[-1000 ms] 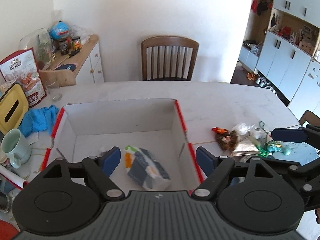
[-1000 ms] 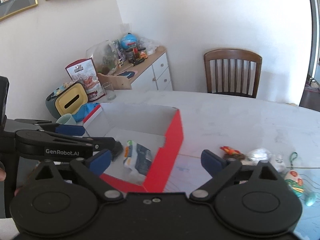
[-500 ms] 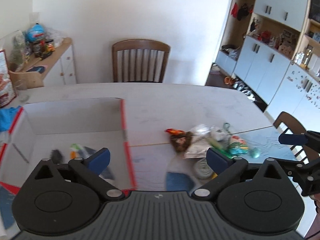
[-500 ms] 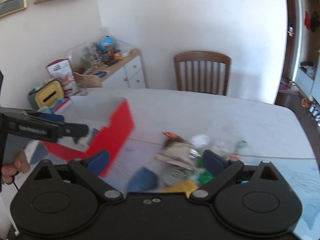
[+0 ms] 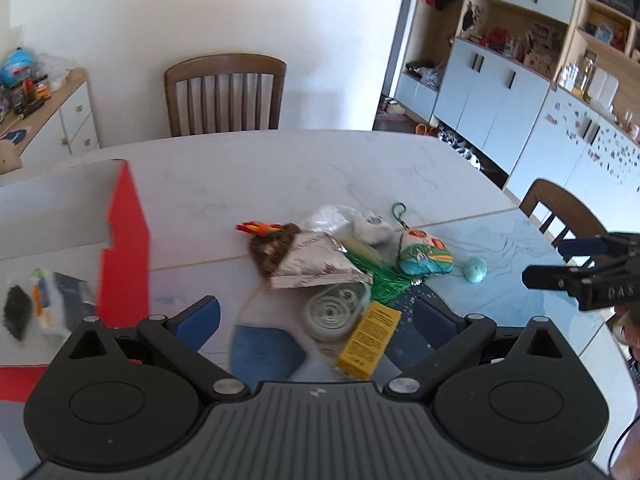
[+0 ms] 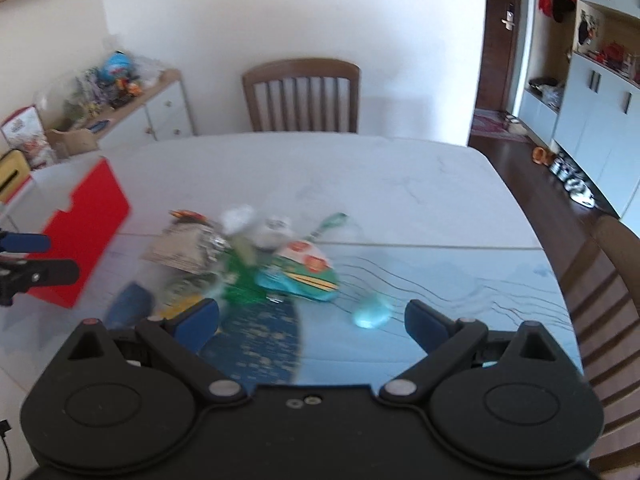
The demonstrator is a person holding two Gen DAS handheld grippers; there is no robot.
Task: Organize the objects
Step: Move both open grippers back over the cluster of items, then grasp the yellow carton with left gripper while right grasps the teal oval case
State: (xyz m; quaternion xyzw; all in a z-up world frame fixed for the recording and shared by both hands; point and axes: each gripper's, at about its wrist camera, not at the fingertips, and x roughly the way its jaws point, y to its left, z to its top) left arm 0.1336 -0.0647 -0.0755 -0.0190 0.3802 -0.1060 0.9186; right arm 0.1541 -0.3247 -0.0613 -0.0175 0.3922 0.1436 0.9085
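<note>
The left gripper (image 5: 316, 314) stands with its 2 blue pads spread wide and nothing pressed between them; its jaws have just been opening. Ahead of it and between the pads lies a pile of small things on the white table (image 5: 304, 168): a yellow box (image 5: 368, 340) nearest the right pad, a round white reel (image 5: 334, 312) just beside the box, a silvery foil packet (image 5: 316, 264) beyond the reel, a brown furry toy (image 5: 272, 248) with an orange tip touching the packet's left edge, a green tassel (image 5: 380, 276) and a colourful padded charm (image 5: 424, 258) further right, with a pale blue ball (image 5: 474, 269) just past the charm. To the left of this gripper sits the red and white box (image 5: 124, 264), open at the top, with a dark packet (image 5: 66, 300) and a black scrap (image 5: 16, 310) lying inside

The right gripper (image 6: 312, 318) is likewise wide apart and holds nothing; the same pile lies ahead, blurred, with the charm (image 6: 304, 272) between the pads and the ball (image 6: 372, 312) close to the right pad. The red box (image 6: 84, 240) is off to its left. A wooden chair (image 6: 302, 96) stands behind the far edge of the table
</note>
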